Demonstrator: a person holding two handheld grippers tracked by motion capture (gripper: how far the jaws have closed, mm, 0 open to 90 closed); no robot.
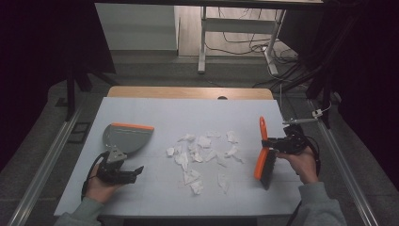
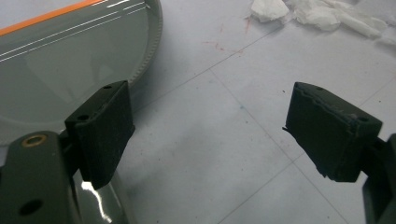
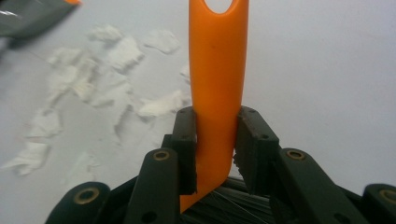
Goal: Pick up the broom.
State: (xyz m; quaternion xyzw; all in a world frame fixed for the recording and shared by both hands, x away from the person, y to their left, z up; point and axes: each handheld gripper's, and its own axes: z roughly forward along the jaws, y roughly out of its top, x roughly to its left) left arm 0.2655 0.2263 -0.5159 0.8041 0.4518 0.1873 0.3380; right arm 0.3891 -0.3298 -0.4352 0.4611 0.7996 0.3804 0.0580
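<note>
A grey dustpan (image 1: 127,136) with an orange lip lies flat on the left of the white mat. My left gripper (image 1: 127,165) rests just below it by its handle, open, with bare mat between the pads. In the left gripper view the dustpan (image 2: 70,60) lies at the upper left, beside the left gripper (image 2: 215,95). Torn white paper scraps (image 1: 202,150) are scattered mid-table. My right gripper (image 1: 268,143) is shut on the orange handle of a brush (image 1: 265,162), black bristles toward me. In the right gripper view the right gripper (image 3: 216,116) clamps that brush handle (image 3: 217,70) from both sides.
The white mat (image 1: 188,113) covers a wooden table whose far edge (image 1: 188,92) shows. Metal rails (image 1: 47,155) run along both sides. Desk legs and cables (image 1: 254,47) lie on the floor beyond. Paper scraps (image 3: 112,56) lie left of the brush handle.
</note>
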